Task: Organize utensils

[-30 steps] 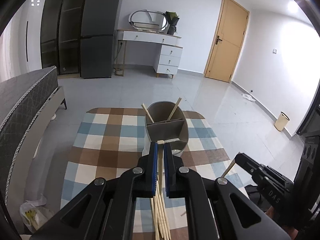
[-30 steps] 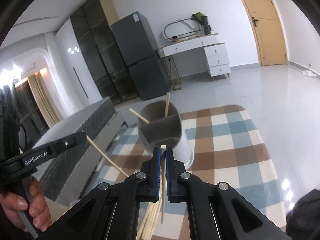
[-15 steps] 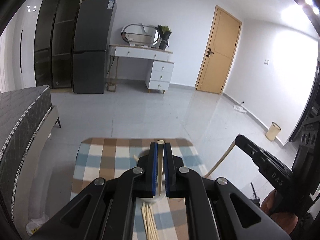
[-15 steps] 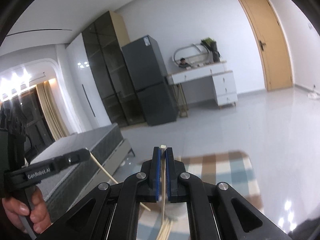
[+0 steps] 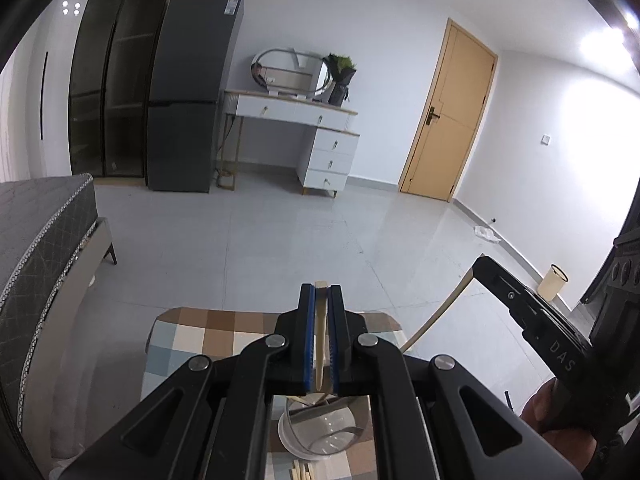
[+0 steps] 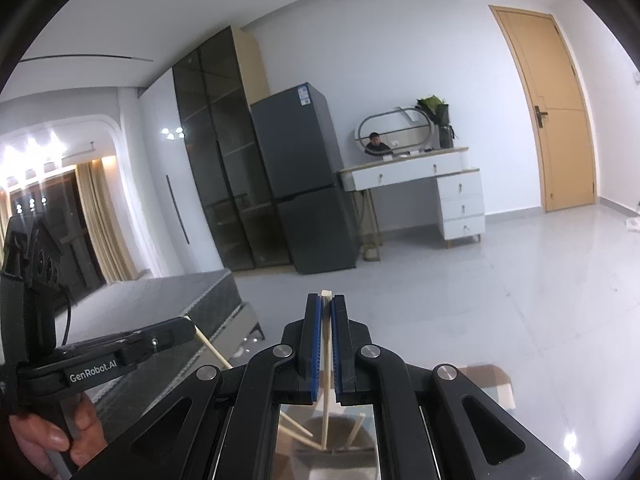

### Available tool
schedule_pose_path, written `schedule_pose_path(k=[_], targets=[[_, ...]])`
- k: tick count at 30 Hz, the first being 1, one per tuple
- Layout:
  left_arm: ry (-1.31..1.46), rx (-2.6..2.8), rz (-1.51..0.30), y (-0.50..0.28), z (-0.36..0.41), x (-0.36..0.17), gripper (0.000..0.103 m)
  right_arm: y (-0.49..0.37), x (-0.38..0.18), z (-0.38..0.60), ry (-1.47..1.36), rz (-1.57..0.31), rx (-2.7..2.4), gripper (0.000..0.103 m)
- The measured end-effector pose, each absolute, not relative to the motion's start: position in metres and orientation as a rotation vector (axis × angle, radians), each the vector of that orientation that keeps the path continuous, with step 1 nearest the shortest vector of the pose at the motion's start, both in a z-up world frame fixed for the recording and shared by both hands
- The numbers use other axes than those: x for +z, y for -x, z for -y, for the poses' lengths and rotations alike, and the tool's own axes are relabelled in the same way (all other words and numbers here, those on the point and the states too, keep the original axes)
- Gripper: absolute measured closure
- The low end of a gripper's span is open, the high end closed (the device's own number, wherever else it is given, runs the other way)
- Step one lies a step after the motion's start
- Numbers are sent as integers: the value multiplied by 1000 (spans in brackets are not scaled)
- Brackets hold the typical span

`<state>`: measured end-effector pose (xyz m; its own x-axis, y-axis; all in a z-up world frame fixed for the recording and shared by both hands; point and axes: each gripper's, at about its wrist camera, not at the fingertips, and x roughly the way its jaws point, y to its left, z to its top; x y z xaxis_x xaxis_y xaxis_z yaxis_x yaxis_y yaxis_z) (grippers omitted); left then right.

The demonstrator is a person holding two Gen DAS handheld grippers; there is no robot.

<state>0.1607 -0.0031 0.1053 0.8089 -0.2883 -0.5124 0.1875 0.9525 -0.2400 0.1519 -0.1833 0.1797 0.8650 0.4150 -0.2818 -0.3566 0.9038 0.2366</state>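
My left gripper [image 5: 321, 292] is shut on a pale wooden chopstick [image 5: 319, 344] that points down toward the utensil holder [image 5: 320, 432], a grey and white divided cup below the fingers. My right gripper [image 6: 326, 300] is shut on another chopstick [image 6: 327, 380], whose lower end hangs in the holder [image 6: 332, 436], where other chopsticks [image 6: 294, 426] lean. The right gripper shows at the right of the left wrist view [image 5: 520, 300]. The left gripper shows at the left of the right wrist view [image 6: 132, 344]. Loose chopsticks [image 5: 300, 472] lie on the cloth near the holder.
The holder stands on a table with a checked brown and blue cloth [image 5: 208, 332]. A grey bed [image 5: 40, 248] is to the left. A fridge [image 5: 192, 92], a white dresser [image 5: 304, 136] and a door [image 5: 448, 112] stand far back. A small bin [image 5: 552, 286] is at right.
Both grippers have risen and tilted up with their chopsticks. The holder has dropped from mid-frame to the bottom, under the fingers. The right chopstick's tip now hangs in the holder.
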Motion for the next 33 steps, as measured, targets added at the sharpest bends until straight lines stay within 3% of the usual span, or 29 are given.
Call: schedule_pose_path(k=[7,19,20,23,24,25,27,33], targets=[[193,-285,-623,-177,4,76,101,-178,151,177,-158,-364,420,99],[183,-358,-719,-181,14,69,101,-188,122,180,-160,-433,432,99],[175,-357,-735,-180,16,69,99,-188,119,179,-157,-447,434,99],[137,-340,-767,-180,20,68,69,-187,111,180,-154,-476,437,96],[151,-345,-758,-176,18,71,63,-188,108,181,-160,-489,442,96],[162,-344,-749,-173,17,74,59,-189,105,182,-166,-506,444,92],[154,-318,-739,-169,16,82,43,-188,100,185,-177,-545,442,84],[133,-234,-712,-148,9,105,41,-163,105,198,-196,-541,409,68]])
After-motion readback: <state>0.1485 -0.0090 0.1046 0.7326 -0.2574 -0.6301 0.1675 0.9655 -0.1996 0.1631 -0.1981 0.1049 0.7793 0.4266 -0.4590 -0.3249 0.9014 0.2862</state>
